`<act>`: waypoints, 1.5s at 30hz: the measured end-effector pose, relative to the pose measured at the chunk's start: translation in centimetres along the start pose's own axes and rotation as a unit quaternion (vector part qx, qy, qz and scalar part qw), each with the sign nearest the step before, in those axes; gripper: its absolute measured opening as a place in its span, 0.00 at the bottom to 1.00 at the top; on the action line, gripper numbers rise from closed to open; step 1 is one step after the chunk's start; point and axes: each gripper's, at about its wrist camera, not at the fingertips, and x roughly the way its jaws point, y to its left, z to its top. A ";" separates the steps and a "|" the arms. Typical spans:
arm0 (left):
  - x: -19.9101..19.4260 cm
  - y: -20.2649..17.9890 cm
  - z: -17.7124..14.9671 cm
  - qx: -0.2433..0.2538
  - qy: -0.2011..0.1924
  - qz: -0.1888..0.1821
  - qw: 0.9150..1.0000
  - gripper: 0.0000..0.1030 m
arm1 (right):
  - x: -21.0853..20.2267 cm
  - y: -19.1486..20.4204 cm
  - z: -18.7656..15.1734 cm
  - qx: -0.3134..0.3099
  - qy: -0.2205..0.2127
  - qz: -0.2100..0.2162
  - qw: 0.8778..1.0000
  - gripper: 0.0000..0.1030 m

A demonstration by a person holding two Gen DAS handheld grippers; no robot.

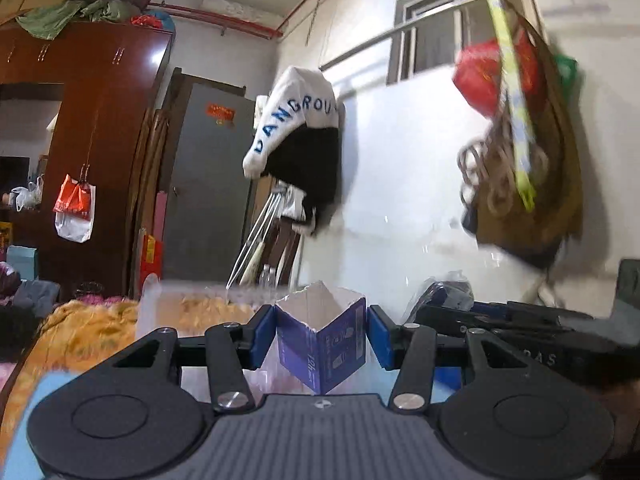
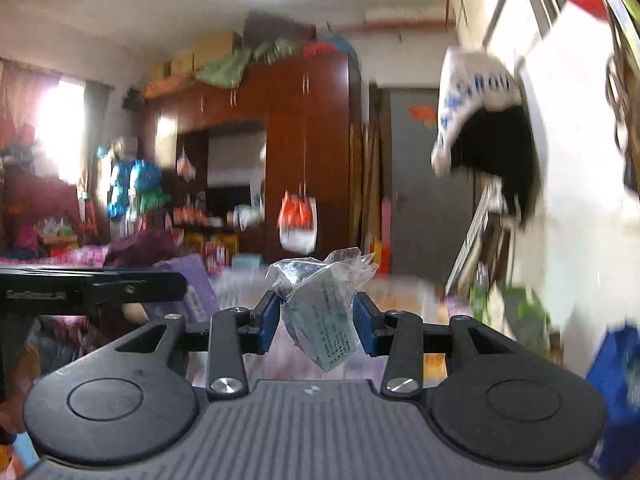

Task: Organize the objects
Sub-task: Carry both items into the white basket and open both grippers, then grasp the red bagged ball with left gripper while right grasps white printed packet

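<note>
My left gripper (image 1: 322, 338) is shut on a small purple carton (image 1: 320, 344) with its white top torn open; the carton stands upright between the blue pads, one corner facing the camera. My right gripper (image 2: 316, 314) is shut on a small pale-green packet in crinkled clear plastic wrap (image 2: 320, 312), held tilted between the blue pads. Both are held up in the air, facing the room. The other gripper's black body shows at the right of the left wrist view (image 1: 520, 332) and at the left of the right wrist view (image 2: 80, 286).
A clear plastic bin (image 1: 192, 308) sits below and ahead, over an orange blanket (image 1: 88, 332). A dark red wardrobe (image 1: 92, 120) stands at the left with a hanging red-white bag (image 1: 74, 208). A white-black jacket (image 1: 300, 140) and bags (image 1: 520, 140) hang on the white wall.
</note>
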 end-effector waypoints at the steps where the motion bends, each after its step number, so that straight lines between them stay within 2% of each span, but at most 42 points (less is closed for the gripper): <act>1: 1.3 0.2 1.1 0.002 0.002 0.008 1.000 0.52 | 1.7 -0.4 0.9 -0.009 0.010 -0.008 1.000 0.43; 3: 5.0 0.8 2.6 -0.001 0.033 0.029 0.999 0.52 | 5.2 -1.3 1.7 -0.009 0.046 -0.019 0.999 0.43; 6: 9.1 2.5 2.7 -0.032 0.074 0.045 0.996 0.52 | 8.6 -2.6 0.9 0.015 0.086 0.002 0.996 0.43; 9: 10.6 3.3 2.0 -0.041 0.084 0.055 0.994 0.52 | 9.6 -2.5 -0.1 0.004 0.094 0.000 0.996 0.43; 12: 10.8 3.5 1.5 -0.039 0.079 0.046 0.995 0.54 | 9.8 -2.4 -0.7 0.000 0.096 -0.003 0.995 0.44; 14: 11.0 3.3 1.5 -0.036 0.070 0.051 0.996 0.68 | 9.3 -2.4 -0.5 0.002 0.087 -0.018 0.996 0.58; 15: 11.0 3.3 1.6 -0.041 0.068 0.049 0.996 0.83 | 8.6 -2.5 -0.3 0.006 0.077 -0.026 0.997 0.79; 16: 11.1 3.4 1.8 -0.047 0.065 0.048 0.996 0.87 | 7.5 -2.6 -0.2 0.013 0.060 -0.030 0.998 0.87; 17: 10.7 3.3 1.9 -0.049 0.059 0.045 0.996 0.87 | 6.4 -2.7 -0.1 0.021 0.045 -0.029 0.998 0.89; 19: 8.9 2.9 1.9 -0.045 0.043 0.040 0.997 0.87 | 3.7 -2.8 -0.2 0.031 0.026 -0.019 0.999 1.00; 22: 4.9 2.2 1.1 -0.030 0.032 0.036 0.998 0.87 | 0.3 -2.5 -1.6 0.046 0.023 0.004 0.999 1.00; 25: 1.0 1.3 -1.2 0.006 0.044 0.053 0.998 0.92 | -0.4 -1.4 -4.1 0.042 0.072 0.026 0.996 1.00; 28: -1.0 1.4 -3.8 0.023 0.063 0.098 0.993 0.92 | 1.9 -0.2 -6.7 0.004 0.143 0.032 0.989 1.00; 29: -1.2 1.8 -4.5 0.020 0.076 0.104 0.991 0.92 | 2.9 0.0 -7.3 -0.001 0.162 0.033 0.986 0.97; 31: -1.0 3.1 -5.7 0.005 0.103 0.108 0.989 0.92 | 4.5 0.1 -8.2 0.009 0.195 0.043 0.980 0.74; 34: -0.3 4.9 -6.9 -0.010 0.127 0.117 0.985 0.90 | 6.4 0.4 -9.4 0.009 0.221 0.047 0.974 0.68; 36: -0.2 5.8 -7.6 -0.022 0.141 0.120 0.982 0.89 | 6.8 1.0 -10.1 0.002 0.237 0.051 0.970 0.68; 38: -0.1 6.2 -8.0 -0.020 0.150 0.119 0.981 0.89 | 7.3 1.4 -10.5 -0.001 0.255 0.062 0.965 0.68; 42: -0.3 5.9 -8.3 -0.007 0.159 0.120 0.980 0.89 | 7.6 1.7 -10.7 -0.017 0.264 0.068 0.962 0.67; 45: 0.2 5.2 -8.6 0.009 0.175 0.121 0.977 0.89 | 7.5 1.6 -10.8 -0.017 0.277 0.076 0.958 0.50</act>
